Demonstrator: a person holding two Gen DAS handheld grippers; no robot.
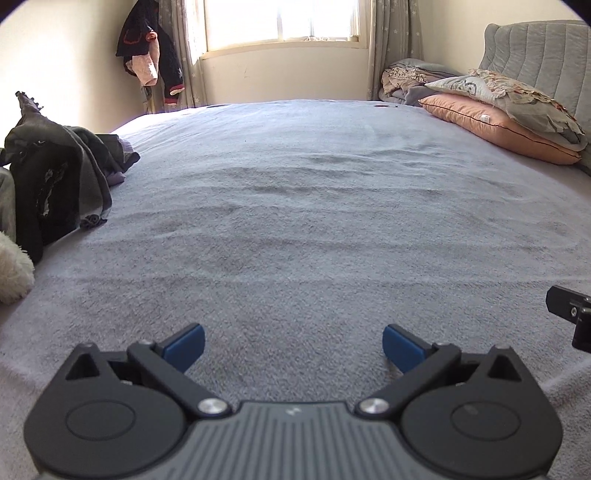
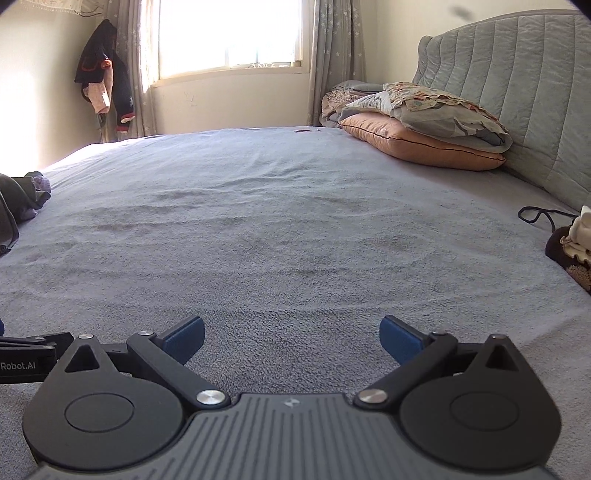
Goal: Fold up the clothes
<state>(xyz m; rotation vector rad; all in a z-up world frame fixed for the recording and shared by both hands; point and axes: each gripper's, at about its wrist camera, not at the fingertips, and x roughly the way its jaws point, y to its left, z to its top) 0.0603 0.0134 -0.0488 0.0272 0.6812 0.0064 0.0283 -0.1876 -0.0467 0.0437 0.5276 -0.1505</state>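
Clothes [image 1: 55, 173] sit in a dark, rumpled heap at the left edge of the bed [image 1: 314, 206], grey and black garments bunched over one another with a bit of purple cloth showing underneath. None of the heap looks folded. In the right wrist view only its near edge shows, far to the left.

The left hand-held gripper [image 1: 293, 347] hangs low over the bare middle of the grey bed cover, its blue-padded jaws spread wide with nothing between them. The right hand-held gripper [image 2: 291, 341] is just beside it, likewise spread and holding nothing. Both face the window [image 1: 280, 22] and are well apart from the heap.

At the right edge of the bed lie a dark item and a cream frilled one [image 2: 576, 236]; whether they are folded garments is too cut off to tell. Pillows [image 1: 509, 118] are stacked near the padded headboard [image 1: 535, 55].

This scene fits either a pause between garments or a rest with the pile yet to be sorted. In my judgement, a good fold here calls for taking one garment alone, by an edge such as a shoulder or hem, and spreading it flat on the open cover. The tangled layers could drag neighbours along.
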